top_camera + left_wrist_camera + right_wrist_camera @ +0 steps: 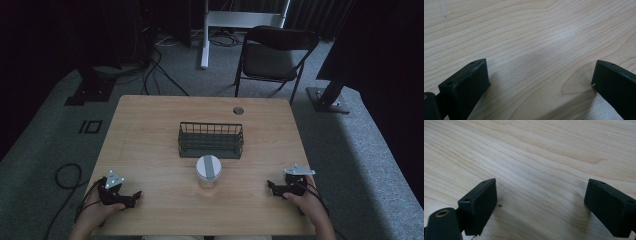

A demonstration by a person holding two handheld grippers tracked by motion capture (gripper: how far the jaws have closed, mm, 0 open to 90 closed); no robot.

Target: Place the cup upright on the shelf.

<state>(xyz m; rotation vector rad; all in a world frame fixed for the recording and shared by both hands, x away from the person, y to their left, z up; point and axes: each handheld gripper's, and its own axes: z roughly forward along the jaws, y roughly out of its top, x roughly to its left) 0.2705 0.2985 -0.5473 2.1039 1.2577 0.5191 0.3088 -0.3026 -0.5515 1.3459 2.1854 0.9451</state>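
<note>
Cables trail off the near left edge of the tabletop (150,125), where the person's left hand (95,212) holds the left gripper (131,196) low over the wood near the front left corner. Its grey three-cornered plate faces up and its jaws point toward the middle of the tabletop. In the left gripper view the two black jaws stand wide apart with nothing but bare wood grain between them.

Toward the middle, a clear jar (208,170) with a pale round lid stands upright, roughly midway between the two grippers and well apart from both. Just behind it, near but not clearly touching, sits a dark wire basket (211,140), long side facing the person; whether anything lies inside cannot be told.

At the right, the right hand (305,200) holds the right gripper (273,187) near the front right edge, jaws pointing inward toward the jar. In the right gripper view its jaws are likewise spread wide over bare wood, gripping nothing.
</note>
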